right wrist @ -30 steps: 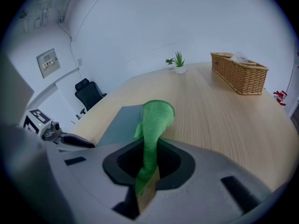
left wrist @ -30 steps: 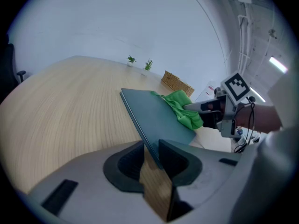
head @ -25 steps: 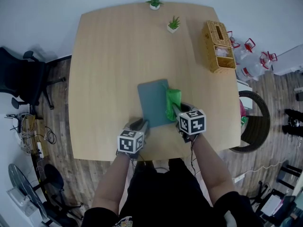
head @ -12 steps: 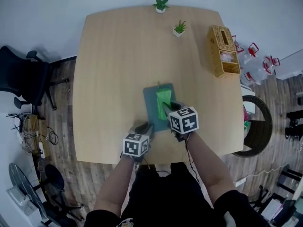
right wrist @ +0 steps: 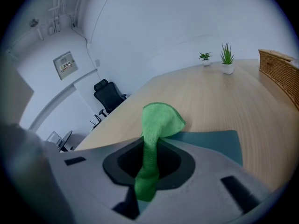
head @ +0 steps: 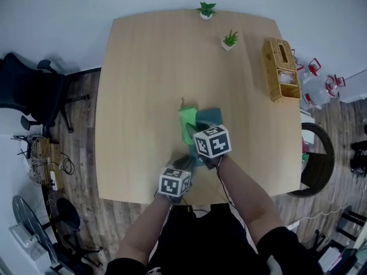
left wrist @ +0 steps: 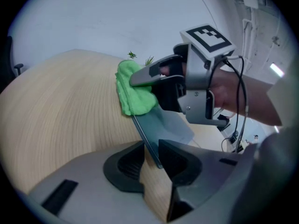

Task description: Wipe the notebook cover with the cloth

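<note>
Leftward over the wooden surface (head: 143, 67), across the teal notebook (head: 209, 117), has gone the green cloth (head: 186, 126), pinched tight in the right hand-held gripper (right wrist: 150, 158). It now lies at the notebook's left edge, with bare wood beyond. The left hand-held gripper (left wrist: 153, 148) clamps the notebook's near corner.

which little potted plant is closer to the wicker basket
The inner plant, set in from the table's far edge; the other plant stands at that edge, farther left.

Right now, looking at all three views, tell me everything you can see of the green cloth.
The green cloth is a bright, fuzzy, microfibre-looking rag. It is bunched into a narrow strip where the right gripper pinches it. Its free end folds over in a rounded flap and rests on the teal notebook, towards the left side of the cover in the head view.
</note>
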Demonstrator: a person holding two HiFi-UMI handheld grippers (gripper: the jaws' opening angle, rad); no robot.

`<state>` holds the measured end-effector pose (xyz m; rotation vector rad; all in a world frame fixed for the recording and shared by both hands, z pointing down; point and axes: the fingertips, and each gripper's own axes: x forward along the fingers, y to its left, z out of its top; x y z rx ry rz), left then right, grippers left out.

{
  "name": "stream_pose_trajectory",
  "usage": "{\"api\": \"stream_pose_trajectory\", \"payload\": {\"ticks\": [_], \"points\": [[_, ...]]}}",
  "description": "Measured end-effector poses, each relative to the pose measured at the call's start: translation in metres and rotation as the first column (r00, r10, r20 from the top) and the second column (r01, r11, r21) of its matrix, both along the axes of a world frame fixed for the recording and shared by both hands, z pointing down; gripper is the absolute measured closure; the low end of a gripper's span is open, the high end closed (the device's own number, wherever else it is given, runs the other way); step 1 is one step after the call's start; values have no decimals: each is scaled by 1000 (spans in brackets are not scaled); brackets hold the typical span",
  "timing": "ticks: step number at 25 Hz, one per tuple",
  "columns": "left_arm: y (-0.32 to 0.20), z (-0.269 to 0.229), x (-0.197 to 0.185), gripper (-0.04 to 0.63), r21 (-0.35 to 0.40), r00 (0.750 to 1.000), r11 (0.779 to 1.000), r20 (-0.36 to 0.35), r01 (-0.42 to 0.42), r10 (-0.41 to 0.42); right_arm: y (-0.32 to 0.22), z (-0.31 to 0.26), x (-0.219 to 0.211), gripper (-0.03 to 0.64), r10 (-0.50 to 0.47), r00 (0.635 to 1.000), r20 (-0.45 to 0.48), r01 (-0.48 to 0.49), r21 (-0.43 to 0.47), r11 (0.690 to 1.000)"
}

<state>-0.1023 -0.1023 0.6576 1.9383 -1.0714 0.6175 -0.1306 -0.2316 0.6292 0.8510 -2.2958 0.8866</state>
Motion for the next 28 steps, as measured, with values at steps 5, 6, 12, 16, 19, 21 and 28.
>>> {"api": "stream_pose_trajectory", "payload": {"ticks": [5, 6, 12, 16, 19, 21, 28], "points": [[0, 1, 0, 505, -17, 1000, 1000, -16, -1, 1, -11, 10, -8, 560, -13, 1000, -24, 12, -18, 1000], [-1, 1, 0, 505, -19, 1000, 1000, -17, -2, 1, -13, 12, -7, 560, -13, 1000, -29, 13, -21, 1000], [0, 1, -2, 505, -26, 1000, 1000, -22, -1, 0, -22, 14, 6, 560, 0, 999, -37, -1, -24, 1000], [-1, 1, -2, 505, -30, 1000, 1000, -27, -2, 1, -33, 15, 29, 560, 51, 998, -42, -52, -32, 998], [-1, 1, -3, 505, -30, 1000, 1000, -25, -1, 0, -42, 17, 49, 560, 91, 995, -51, -93, -40, 995], [-1, 1, -3, 505, -30, 1000, 1000, -24, 0, -1, -46, 18, 63, 560, 117, 992, -56, -120, -44, 992], [-1, 0, -2, 505, -26, 1000, 1000, -21, 0, -1, -54, 20, 106, 559, 200, 979, -46, -203, -55, 978]]}}
